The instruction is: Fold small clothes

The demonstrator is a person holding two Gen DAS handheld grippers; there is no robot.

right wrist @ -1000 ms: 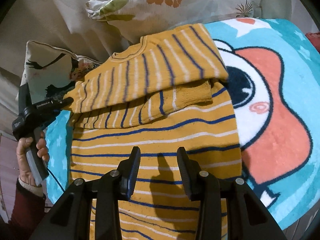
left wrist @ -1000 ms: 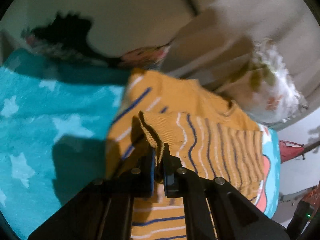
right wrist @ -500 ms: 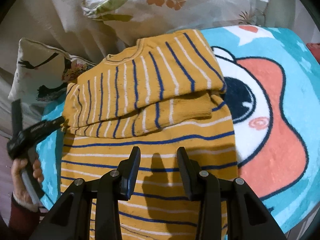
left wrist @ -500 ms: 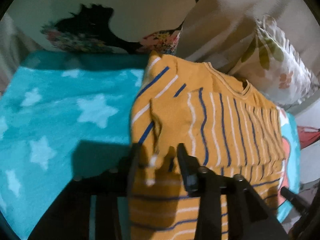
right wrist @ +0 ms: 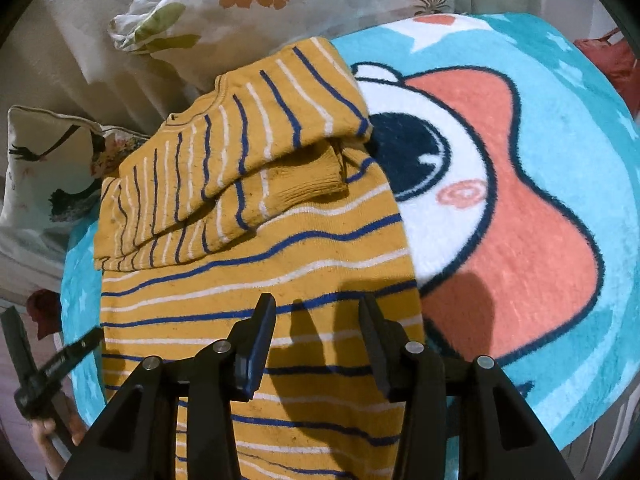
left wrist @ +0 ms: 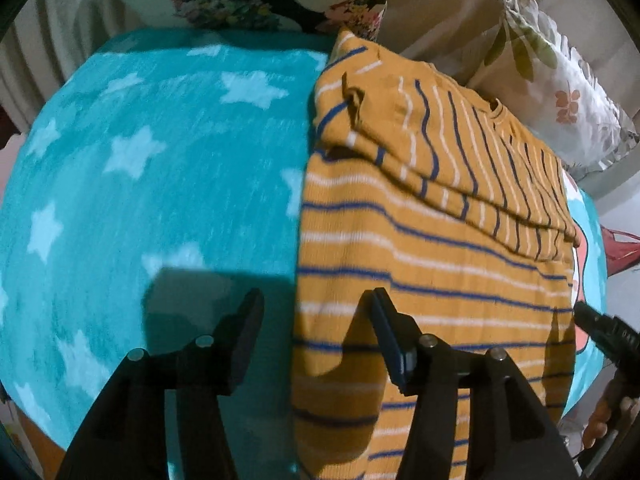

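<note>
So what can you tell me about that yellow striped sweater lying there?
The sweater is a mustard-yellow knit with thin blue and white stripes, a ribbed cuff and a round neckline. It lies flat on the turquoise blanket, both sleeves folded across the chest, one atop the other. Its collar end points toward the pillows. Both grippers hover open above its lower part; neither appears to hold it.

Mustard sweater [right wrist: 256,280] with blue and white stripes, flat, both sleeves folded across chest
</note>
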